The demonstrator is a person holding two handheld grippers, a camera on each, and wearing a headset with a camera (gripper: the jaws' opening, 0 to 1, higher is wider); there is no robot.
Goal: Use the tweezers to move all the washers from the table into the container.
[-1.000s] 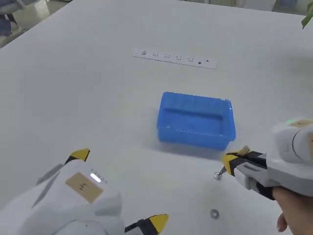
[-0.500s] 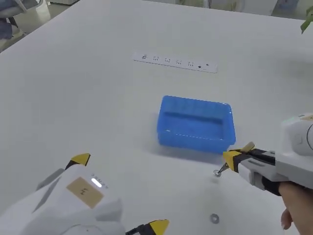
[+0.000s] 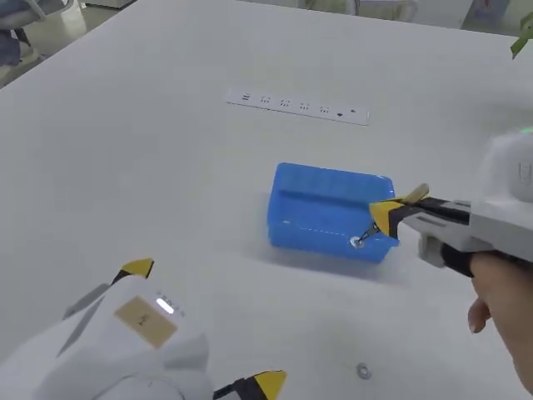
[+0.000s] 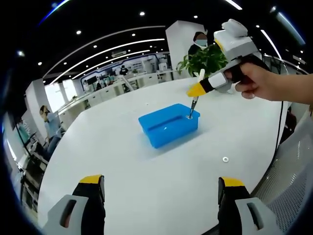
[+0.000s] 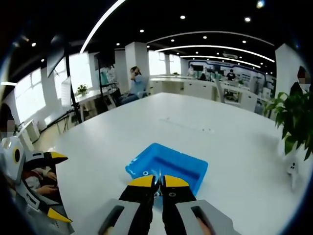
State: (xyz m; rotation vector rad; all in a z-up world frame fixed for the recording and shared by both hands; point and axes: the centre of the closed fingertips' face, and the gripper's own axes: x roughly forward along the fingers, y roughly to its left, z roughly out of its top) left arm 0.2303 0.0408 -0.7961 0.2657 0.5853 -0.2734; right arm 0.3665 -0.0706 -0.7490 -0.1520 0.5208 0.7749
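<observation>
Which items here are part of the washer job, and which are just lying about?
Job: tweezers in the right claw, held washer, blue container, loose washer on the table.
Lying about: power strip, potted plant.

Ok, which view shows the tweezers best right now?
The left gripper view: the tweezers show side-on, full length, from the right gripper down to the blue container. The head view shows them foreshortened, with a washer at the tip. In the right gripper view they are mostly hidden between the shut jaws.
</observation>
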